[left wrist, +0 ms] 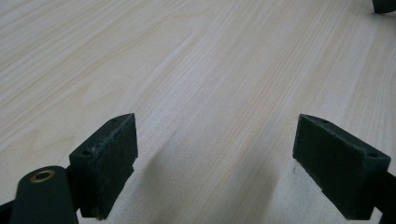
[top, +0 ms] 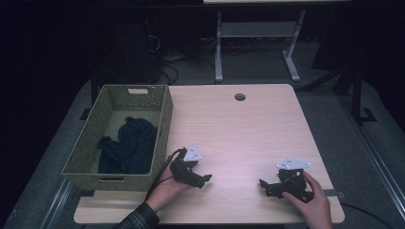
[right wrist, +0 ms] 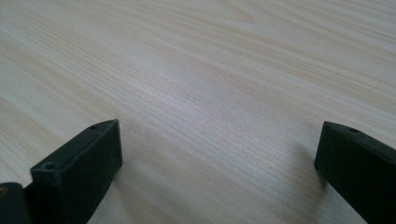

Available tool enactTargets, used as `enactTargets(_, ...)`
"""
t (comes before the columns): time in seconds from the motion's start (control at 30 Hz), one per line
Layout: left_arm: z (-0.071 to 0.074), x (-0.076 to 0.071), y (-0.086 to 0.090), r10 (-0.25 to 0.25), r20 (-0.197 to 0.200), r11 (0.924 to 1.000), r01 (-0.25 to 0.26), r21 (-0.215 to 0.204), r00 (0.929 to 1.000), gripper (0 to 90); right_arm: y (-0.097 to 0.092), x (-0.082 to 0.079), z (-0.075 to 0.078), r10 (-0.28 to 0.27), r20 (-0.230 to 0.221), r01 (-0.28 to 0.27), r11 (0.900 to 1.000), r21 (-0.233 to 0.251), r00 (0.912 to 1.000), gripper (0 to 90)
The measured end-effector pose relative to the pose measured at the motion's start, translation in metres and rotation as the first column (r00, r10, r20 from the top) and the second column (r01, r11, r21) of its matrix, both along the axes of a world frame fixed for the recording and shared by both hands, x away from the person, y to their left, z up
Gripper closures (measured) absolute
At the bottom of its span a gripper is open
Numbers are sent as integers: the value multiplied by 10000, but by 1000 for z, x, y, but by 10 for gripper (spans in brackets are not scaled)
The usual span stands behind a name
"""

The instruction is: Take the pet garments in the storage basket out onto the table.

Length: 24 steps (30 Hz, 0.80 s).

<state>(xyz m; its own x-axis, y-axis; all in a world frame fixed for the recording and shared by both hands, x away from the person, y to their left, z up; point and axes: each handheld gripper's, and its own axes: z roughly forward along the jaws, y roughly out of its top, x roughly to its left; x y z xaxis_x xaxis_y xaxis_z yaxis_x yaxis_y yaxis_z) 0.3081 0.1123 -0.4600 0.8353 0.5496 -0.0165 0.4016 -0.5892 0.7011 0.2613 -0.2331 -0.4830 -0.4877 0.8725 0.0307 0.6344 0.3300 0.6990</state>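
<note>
The left gripper (top: 204, 179) rests on the wooden table (top: 239, 129) just beside the woven basket (top: 162, 119), jaws spread wide over bare wood; the right gripper (top: 263, 185) sits well apart, equally wide; dark clothing (top: 129, 145) lies inside the basket.
</note>
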Motion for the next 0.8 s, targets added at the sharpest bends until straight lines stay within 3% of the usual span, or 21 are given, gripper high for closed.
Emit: enactTargets(0.8,15,4,0,8,223,10000,-7,-15,9998,140,0,0,0,29,2,-29,10000,-23,10000,5)
